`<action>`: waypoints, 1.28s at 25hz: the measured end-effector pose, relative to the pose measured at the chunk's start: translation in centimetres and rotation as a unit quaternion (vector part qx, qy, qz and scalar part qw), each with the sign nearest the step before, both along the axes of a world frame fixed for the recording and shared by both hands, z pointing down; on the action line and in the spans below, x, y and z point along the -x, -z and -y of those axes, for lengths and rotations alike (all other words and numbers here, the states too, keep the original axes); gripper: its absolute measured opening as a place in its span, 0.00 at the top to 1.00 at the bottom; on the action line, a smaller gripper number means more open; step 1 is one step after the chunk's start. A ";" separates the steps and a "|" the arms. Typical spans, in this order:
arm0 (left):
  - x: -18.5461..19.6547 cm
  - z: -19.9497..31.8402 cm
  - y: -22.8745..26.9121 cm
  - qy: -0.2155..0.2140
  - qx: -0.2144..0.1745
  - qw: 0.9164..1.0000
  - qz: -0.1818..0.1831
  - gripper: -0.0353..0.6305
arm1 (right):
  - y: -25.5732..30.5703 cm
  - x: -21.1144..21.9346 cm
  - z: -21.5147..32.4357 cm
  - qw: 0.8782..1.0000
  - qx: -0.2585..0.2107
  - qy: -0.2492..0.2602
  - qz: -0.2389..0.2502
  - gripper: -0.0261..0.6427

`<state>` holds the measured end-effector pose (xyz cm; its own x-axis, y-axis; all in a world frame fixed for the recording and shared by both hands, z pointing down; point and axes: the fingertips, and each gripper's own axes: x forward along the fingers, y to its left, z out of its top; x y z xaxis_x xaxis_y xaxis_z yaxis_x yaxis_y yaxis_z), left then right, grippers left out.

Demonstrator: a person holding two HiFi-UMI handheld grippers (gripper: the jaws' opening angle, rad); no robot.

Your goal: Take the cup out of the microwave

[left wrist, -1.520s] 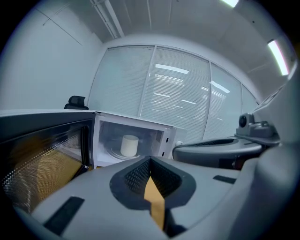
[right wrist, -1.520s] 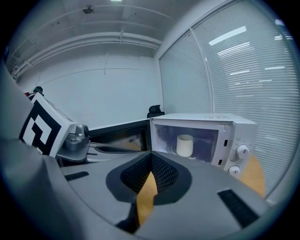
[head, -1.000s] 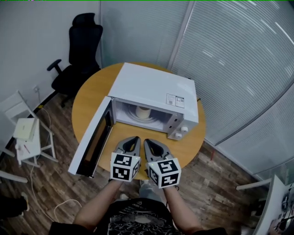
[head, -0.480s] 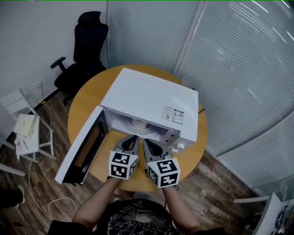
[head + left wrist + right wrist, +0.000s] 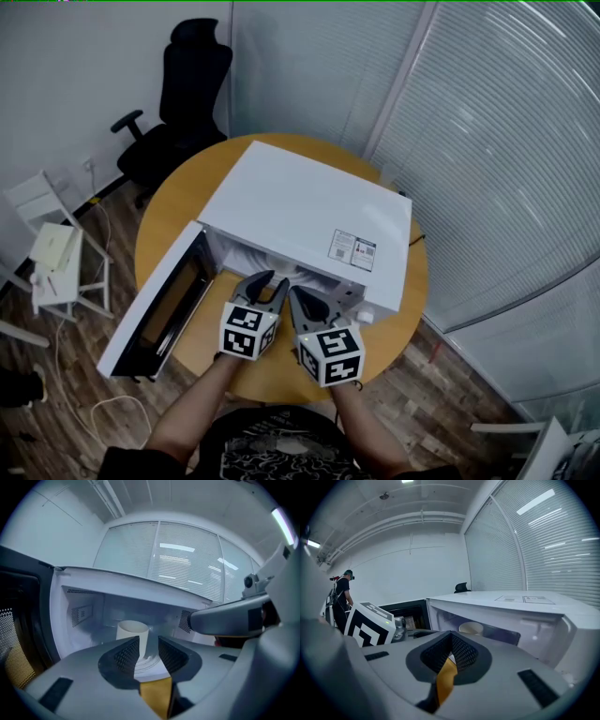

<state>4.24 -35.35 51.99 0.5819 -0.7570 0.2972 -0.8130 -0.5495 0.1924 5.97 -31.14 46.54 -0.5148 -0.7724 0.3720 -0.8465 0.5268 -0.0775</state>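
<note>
Our left gripper (image 5: 149,644) has just been parting its jaws, still empty; right gripper (image 5: 451,637) is pressed together. Cup (image 5: 132,631) looks light and crushable, so we'd pinch its rim gently.

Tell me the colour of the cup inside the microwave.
Off-white; the cup shows best in the left gripper view.

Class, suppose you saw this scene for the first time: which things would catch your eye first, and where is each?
A white microwave sits on the round wooden table, its door swung wide to the left. Inside stands a pale cup. At the opening the left gripper has just been opening its jaws, nothing between them, beside the shut right gripper.
</note>
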 end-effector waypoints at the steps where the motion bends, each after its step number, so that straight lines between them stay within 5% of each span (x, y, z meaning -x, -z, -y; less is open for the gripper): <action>1: 0.0 0.3 -0.2 0.000 -0.001 1.000 0.001 0.77 | -0.2 0.0 0.1 1.000 0.000 0.004 0.000 0.94; 12: -0.6 3.2 -3.1 0.005 -0.001 1.000 0.016 0.49 | -1.1 -0.1 0.8 0.999 0.004 0.040 -0.005 0.94; 32: -1.8 7.2 -4.6 0.001 -0.006 1.000 0.028 0.28 | -2.9 -0.1 1.9 0.996 0.019 0.091 -0.006 0.94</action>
